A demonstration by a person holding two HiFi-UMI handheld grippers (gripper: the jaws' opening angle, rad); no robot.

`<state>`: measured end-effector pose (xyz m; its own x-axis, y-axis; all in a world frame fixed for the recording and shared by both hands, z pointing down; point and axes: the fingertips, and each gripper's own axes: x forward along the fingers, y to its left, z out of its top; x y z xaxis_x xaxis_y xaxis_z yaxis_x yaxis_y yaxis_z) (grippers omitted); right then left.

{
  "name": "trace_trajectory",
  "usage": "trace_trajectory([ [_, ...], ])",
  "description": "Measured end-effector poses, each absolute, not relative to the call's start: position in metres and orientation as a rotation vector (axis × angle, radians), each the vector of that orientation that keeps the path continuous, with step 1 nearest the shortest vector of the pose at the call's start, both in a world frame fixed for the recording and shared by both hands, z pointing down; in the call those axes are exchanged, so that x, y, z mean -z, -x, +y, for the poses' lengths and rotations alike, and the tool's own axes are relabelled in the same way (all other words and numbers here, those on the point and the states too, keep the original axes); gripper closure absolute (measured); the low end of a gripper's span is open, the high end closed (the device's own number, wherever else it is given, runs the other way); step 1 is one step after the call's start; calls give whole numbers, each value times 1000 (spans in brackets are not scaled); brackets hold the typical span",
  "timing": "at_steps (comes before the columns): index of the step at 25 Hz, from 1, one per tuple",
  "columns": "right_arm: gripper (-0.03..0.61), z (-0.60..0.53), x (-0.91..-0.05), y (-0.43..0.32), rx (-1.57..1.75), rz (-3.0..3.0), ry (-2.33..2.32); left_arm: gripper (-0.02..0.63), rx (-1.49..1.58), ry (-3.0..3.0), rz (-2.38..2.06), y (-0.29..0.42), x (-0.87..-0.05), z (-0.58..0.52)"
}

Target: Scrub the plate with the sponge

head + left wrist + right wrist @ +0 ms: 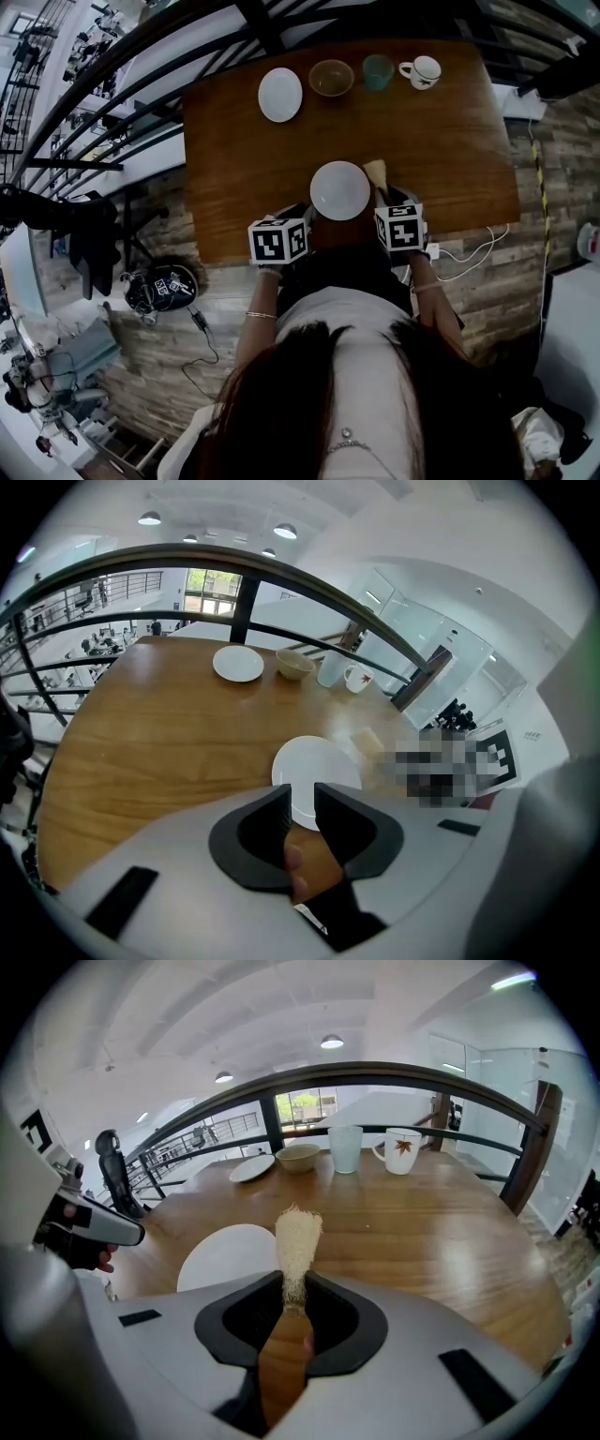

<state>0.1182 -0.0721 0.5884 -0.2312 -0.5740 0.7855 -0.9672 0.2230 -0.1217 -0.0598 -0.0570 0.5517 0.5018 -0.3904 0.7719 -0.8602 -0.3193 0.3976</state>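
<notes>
A white plate (339, 190) lies flat on the wooden table (234, 169) near its front edge; it also shows in the left gripper view as the plate (319, 761) and in the right gripper view as the plate (225, 1252). My right gripper (295, 1283) is shut on a pale, rough sponge (298, 1237) that sticks up out of its jaws, just right of the plate. In the head view the sponge (375, 172) sits at the plate's right rim. My left gripper (300, 803) hovers at the plate's near left rim, jaws a narrow gap apart with nothing held between them.
Along the far edge of the table stand a second white plate (280, 95), a bowl (331, 78), a teal cup (378, 71) and a white mug (421, 71). A curved dark railing (375, 1077) runs behind the table. Cables (469, 253) lie on the floor at the right.
</notes>
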Motion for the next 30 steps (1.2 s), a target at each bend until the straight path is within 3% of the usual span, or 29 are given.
trace_trajectory([
  [30,491,-83,-604,-71,-860,-1760,-1485,512,-822,-1870,-741,65,-612,-64],
])
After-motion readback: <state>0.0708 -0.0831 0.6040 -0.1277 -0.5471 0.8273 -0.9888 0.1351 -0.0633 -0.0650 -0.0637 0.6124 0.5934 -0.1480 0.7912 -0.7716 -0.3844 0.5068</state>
